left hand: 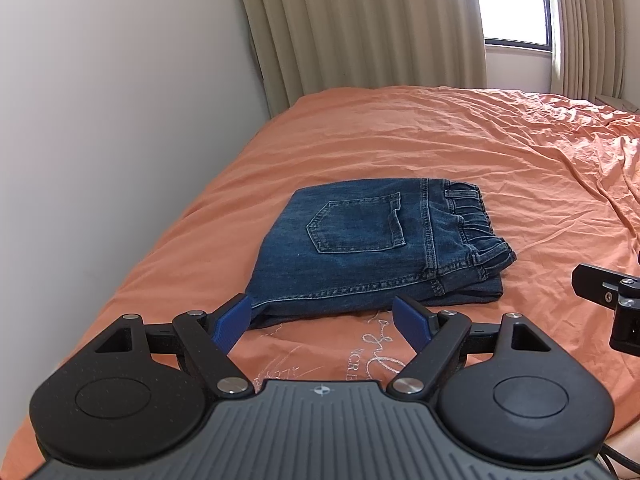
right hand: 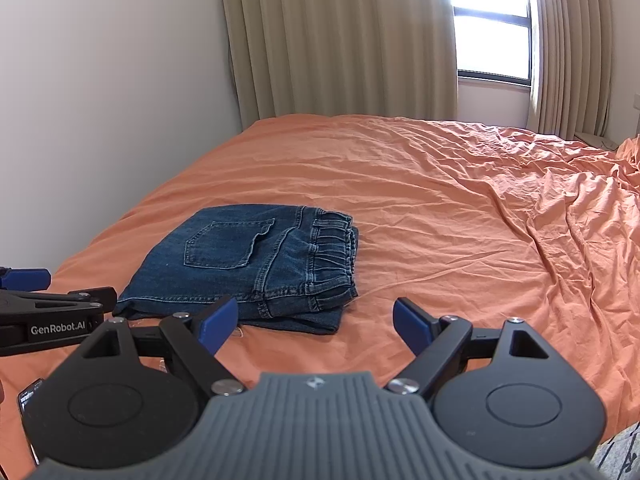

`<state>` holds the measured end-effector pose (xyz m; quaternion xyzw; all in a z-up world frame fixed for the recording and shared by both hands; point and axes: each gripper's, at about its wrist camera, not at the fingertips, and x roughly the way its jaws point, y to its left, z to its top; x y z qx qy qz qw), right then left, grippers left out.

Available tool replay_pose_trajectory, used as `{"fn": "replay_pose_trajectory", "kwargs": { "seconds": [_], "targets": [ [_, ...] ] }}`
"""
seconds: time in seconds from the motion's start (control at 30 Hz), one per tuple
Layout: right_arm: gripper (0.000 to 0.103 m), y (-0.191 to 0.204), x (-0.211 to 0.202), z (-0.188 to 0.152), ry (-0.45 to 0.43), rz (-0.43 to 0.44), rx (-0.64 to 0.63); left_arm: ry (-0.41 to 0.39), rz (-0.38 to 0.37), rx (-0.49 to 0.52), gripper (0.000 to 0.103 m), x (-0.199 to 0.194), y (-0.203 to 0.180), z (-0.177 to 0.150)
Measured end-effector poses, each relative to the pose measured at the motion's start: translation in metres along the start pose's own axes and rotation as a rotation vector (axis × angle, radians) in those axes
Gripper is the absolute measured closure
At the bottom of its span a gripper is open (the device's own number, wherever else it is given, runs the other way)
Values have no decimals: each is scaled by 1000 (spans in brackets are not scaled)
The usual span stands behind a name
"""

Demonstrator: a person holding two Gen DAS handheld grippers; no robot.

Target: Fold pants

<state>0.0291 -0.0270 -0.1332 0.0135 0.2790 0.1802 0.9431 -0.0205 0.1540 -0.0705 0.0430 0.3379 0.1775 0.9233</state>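
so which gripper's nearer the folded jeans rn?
Left. The left gripper sits open right at the near edge of the folded jeans, one fingertip almost touching. The right gripper is open too, set off toward their waistband corner.

Left gripper (left hand: 322, 318) and right gripper (right hand: 316, 322) side by side, jaws wide apart (both empty).

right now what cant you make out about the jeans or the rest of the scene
- Legs of the folded jeans: both views, tucked under the top layer, so the number of folds is unclear.
- Embroidered lettering on the orange bedsheet: left wrist view, cut off by the left gripper.
- Outside the window: right wrist view, washed out by glare.
- Right gripper: open, empty.
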Motion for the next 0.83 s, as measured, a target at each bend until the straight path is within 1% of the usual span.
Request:
{"fn": "replay_pose_trajectory", "kwargs": {
  "seconds": [0.37,0.47,0.83],
  "targets": [
    [22,-1,-2,1,-5,3,0,-34,-41,8,9,-7,-3,4],
    [22,0,-3,2,-9,5,-4,-41,-42,12,9,-9,-5,6],
    [22,-2,-3,1,4,6,-1,-38,-51,10,9,-10,-5,6]
  ]
}}
